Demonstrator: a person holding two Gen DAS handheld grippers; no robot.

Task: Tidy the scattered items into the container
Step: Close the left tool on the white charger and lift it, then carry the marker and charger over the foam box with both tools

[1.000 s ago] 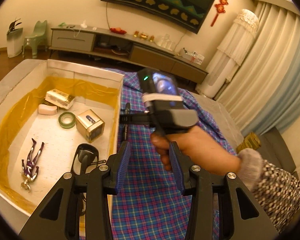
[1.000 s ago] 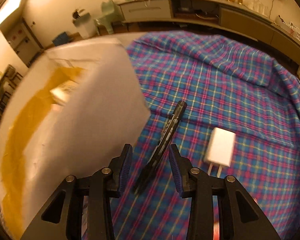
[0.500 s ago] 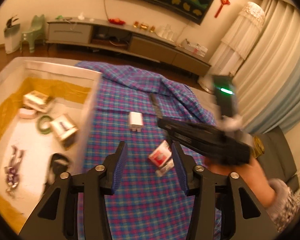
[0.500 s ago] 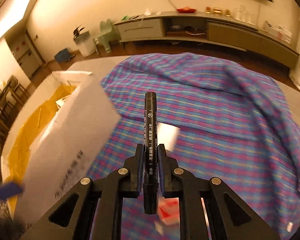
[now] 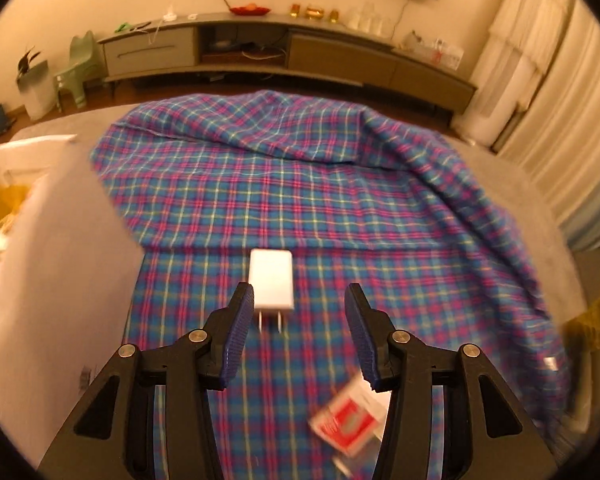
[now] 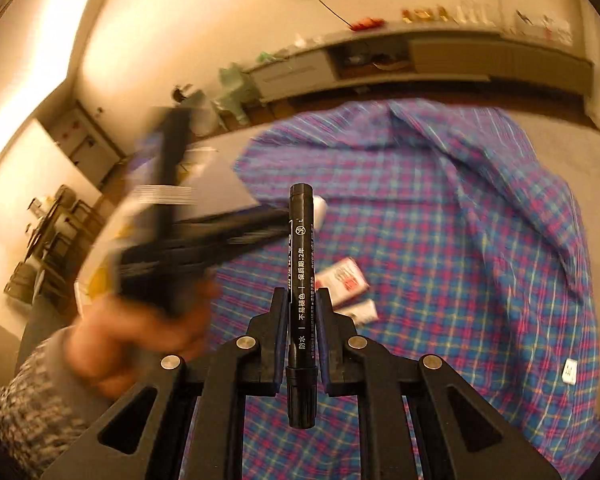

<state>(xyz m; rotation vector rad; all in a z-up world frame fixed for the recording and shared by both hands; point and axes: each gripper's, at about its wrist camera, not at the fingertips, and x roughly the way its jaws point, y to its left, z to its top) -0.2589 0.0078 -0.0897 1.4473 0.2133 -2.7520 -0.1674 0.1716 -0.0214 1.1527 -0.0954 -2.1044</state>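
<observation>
My right gripper (image 6: pixel 303 300) clenches the light, rigid marker (image 6: pixel 301 280) mid-barrel; my left gripper (image 5: pixel 300 320), released, approaches the smooth charger (image 5: pixel 271 280) at eleven o'clock.

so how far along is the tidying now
Partly done. The box at left holds at least one item, though little of its inside shows. In hand: the right gripper is shut on the black marker. Left: the white charger, by the open left gripper, and the red packet on the plaid cloth.
</observation>
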